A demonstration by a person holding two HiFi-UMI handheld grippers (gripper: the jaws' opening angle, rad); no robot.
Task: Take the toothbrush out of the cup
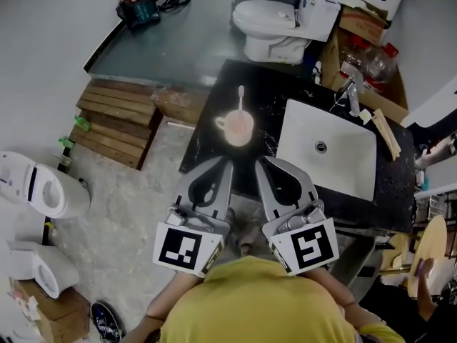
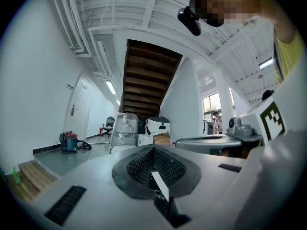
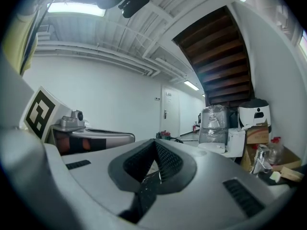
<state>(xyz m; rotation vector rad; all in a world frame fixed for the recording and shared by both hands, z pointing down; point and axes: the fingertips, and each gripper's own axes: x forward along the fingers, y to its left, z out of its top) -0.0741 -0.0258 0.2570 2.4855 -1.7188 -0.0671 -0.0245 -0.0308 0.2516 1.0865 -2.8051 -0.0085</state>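
Toothbrush waits in cup as both grippers hover shut. A pink cup [image 1: 236, 128] stands on the black counter [image 1: 203, 152], left of the white sink [image 1: 296, 120]. The toothbrush [image 1: 241, 97] stands in the cup, its handle leaning toward the far side. The left gripper [image 1: 223, 164] and the right gripper [image 1: 265, 163] hang side by side over the counter's near edge, close in front of the person's yellow shirt [image 1: 250, 306]. Their tips are on the near side of the cup and apart from it. The cup sits just beyond the gap between them, closer to the left gripper's tip.

Only the head view takes in the cup, the toothbrush and the sink basin. The left gripper view shows that gripper's jaws pressed together with nothing between them. Past them it shows the underside of a wooden staircase [image 2: 146, 75], a red vacuum cleaner [image 2: 68, 141] on the floor at the left and a plastic-wrapped object [image 2: 124, 126]. The right gripper view likewise shows its jaws closed on nothing. Behind them are a white door [image 3: 170, 110] and, at the right, the faucet [image 3: 259, 163].
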